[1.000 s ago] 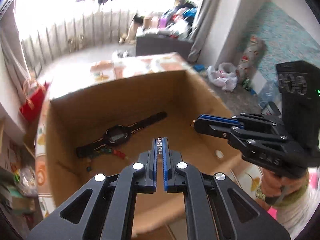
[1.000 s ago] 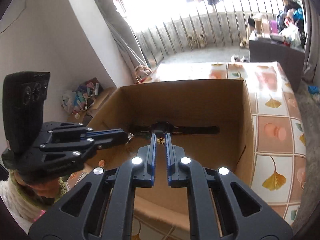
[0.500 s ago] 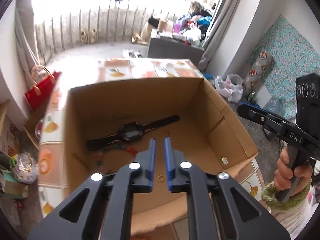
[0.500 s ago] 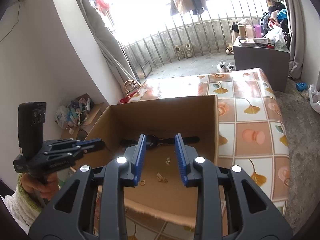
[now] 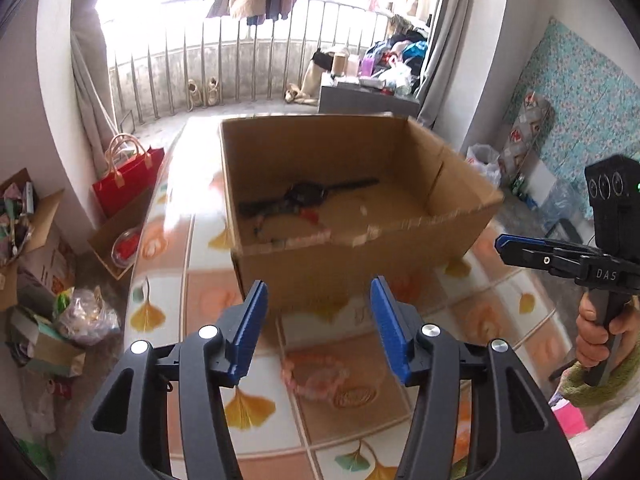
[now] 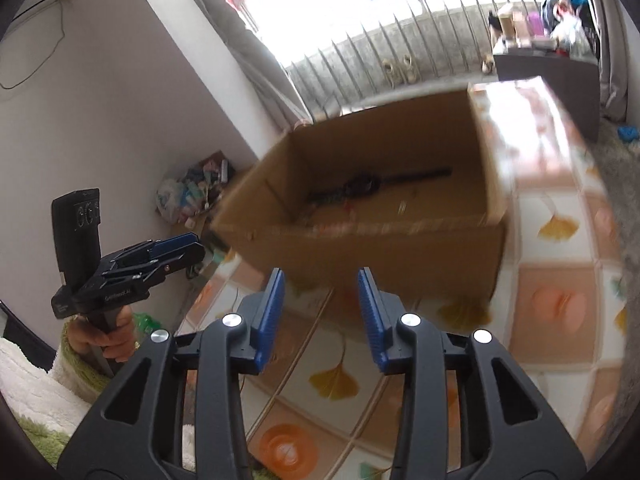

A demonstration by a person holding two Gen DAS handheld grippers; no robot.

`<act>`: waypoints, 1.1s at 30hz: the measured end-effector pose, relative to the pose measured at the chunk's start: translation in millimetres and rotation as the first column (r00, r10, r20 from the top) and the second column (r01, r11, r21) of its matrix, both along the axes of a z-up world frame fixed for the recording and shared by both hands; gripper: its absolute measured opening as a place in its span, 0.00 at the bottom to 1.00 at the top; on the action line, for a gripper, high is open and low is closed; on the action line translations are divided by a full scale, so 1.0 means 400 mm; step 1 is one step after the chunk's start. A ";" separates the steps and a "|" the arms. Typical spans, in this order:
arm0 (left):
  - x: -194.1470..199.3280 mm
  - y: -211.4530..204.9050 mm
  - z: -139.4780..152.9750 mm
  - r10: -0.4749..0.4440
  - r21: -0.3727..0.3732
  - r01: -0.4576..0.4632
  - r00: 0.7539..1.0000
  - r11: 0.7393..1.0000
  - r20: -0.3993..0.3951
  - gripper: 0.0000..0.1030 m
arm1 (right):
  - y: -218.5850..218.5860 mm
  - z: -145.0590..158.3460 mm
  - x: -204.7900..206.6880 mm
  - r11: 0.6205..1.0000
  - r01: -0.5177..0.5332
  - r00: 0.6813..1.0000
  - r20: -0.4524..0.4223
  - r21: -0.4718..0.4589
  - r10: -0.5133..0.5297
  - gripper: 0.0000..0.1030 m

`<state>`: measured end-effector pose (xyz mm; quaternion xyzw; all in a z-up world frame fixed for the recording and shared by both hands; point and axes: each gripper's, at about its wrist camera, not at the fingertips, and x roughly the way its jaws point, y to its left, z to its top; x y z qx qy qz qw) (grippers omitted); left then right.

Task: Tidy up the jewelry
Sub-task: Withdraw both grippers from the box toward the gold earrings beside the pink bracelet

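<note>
The left tongs (image 5: 318, 320) stood wide open with nothing between the blue pads (image 5: 248, 328), held above the tiled counter (image 5: 256, 404) just in front of the cardboard box (image 5: 360, 264). The right tongs (image 6: 322, 312) were likewise spread and empty, above the counter on the near side of the same box. In the left wrist view the right tongs appeared at the far right edge, seen side-on, gripped by a hand (image 5: 596, 340) in a green cuff, well apart from the box. In the right wrist view the left tongs showed at the left, also side-on, beside the counter's edge.

Inside the box a black watch (image 5: 308, 196) lay flat on the floor of the box with its strap stretched out, towards the back wall. Just beside it, nearer the front, lay small red and dark pieces (image 5: 308, 214), too blurred to name. A small pale speck (image 5: 363, 210) lay to the right of them. On the counter between the left tongs and the box lay a pinkish, blurred bracelet-like ring (image 5: 316, 376). A red bag (image 5: 128, 180) stood on the floor to the left of the counter
</note>
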<state>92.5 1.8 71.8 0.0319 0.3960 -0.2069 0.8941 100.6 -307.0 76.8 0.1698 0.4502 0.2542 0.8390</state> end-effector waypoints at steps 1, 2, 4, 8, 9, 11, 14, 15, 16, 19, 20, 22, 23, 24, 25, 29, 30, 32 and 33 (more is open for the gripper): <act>-0.005 -0.007 -0.031 0.005 0.016 -0.004 1.000 1.000 -0.025 0.51 | 0.017 -0.020 0.000 1.000 -0.004 1.000 -0.020 -0.002 0.004 0.35; -0.006 -0.012 -0.049 0.008 0.023 -0.007 0.999 1.000 -0.038 0.51 | 0.033 -0.040 0.001 1.000 -0.011 0.999 -0.035 -0.001 0.011 0.35; -0.010 -0.027 -0.087 0.010 0.046 -0.008 0.999 0.999 -0.050 0.51 | 0.077 -0.080 0.009 0.999 -0.030 0.998 -0.058 -0.029 0.028 0.35; -0.014 -0.053 -0.146 0.000 0.108 0.005 0.999 0.994 -0.047 0.51 | 0.155 -0.122 0.033 0.990 -0.086 0.996 -0.044 -0.110 0.082 0.33; -0.014 -0.054 -0.155 -0.002 0.114 0.007 0.999 0.994 -0.047 0.51 | 0.183 -0.133 0.041 0.983 -0.104 0.994 -0.024 -0.151 0.102 0.33; -0.014 -0.065 -0.175 0.001 0.150 0.004 0.999 0.989 -0.039 0.51 | 0.220 -0.154 0.059 0.968 -0.120 0.993 -0.009 -0.218 0.121 0.32; -0.012 -0.074 -0.191 0.013 0.206 -0.007 1.000 0.979 -0.025 0.51 | 0.262 -0.181 0.085 0.947 -0.134 0.990 -0.005 -0.291 0.139 0.29; -0.012 -0.074 -0.193 0.013 0.207 -0.007 1.000 0.978 -0.027 0.51 | 0.271 -0.190 0.087 0.942 -0.139 0.990 -0.008 -0.307 0.144 0.29; -0.010 -0.072 -0.194 0.015 0.207 -0.009 0.999 0.978 -0.028 0.51 | 0.278 -0.198 0.088 0.938 -0.145 0.989 -0.008 -0.314 0.151 0.29; -0.004 -0.061 -0.194 0.022 0.203 -0.015 0.999 0.979 -0.033 0.51 | 0.309 -0.216 0.093 0.923 -0.156 0.986 -0.002 -0.351 0.166 0.29; -0.004 -0.053 -0.191 0.024 0.202 -0.017 0.999 0.979 -0.030 0.51 | 0.319 -0.219 0.089 0.919 -0.155 0.986 0.007 -0.363 0.169 0.28; 0.000 -0.049 -0.188 0.026 0.202 -0.020 0.999 0.979 -0.027 0.51 | 0.338 -0.225 0.085 0.902 -0.154 0.983 0.028 -0.403 0.181 0.28; -0.001 -0.045 -0.187 0.026 0.200 -0.021 0.999 0.980 -0.024 0.51 | 0.347 -0.228 0.082 0.893 -0.152 0.982 0.038 -0.424 0.185 0.27; -0.001 -0.043 -0.185 0.027 0.198 -0.022 0.999 0.980 -0.021 0.51 | 0.351 -0.228 0.076 0.885 -0.150 0.981 0.046 -0.440 0.190 0.23; -0.002 -0.042 -0.185 0.028 0.197 -0.024 0.999 0.980 -0.019 0.51 | 0.357 -0.230 0.070 0.877 -0.151 0.979 0.054 -0.455 0.197 0.20; -0.006 -0.033 -0.183 0.027 0.184 -0.023 0.999 0.983 -0.019 0.51 | 0.370 -0.226 0.067 0.876 -0.155 0.979 0.050 -0.458 0.199 0.18; -0.009 -0.034 -0.182 0.025 0.180 -0.021 1.000 0.984 -0.018 0.51 | 0.373 -0.222 0.067 0.877 -0.153 0.979 0.048 -0.455 0.196 0.18; -0.009 -0.029 -0.183 0.018 0.162 -0.015 1.000 0.987 -0.019 0.51 | 0.369 -0.222 0.064 0.881 -0.149 0.982 0.041 -0.448 0.187 0.18; -0.008 -0.028 -0.183 0.013 0.149 -0.009 1.000 0.989 -0.023 0.51 | 0.362 -0.220 0.065 0.881 -0.147 0.982 0.038 -0.449 0.183 0.18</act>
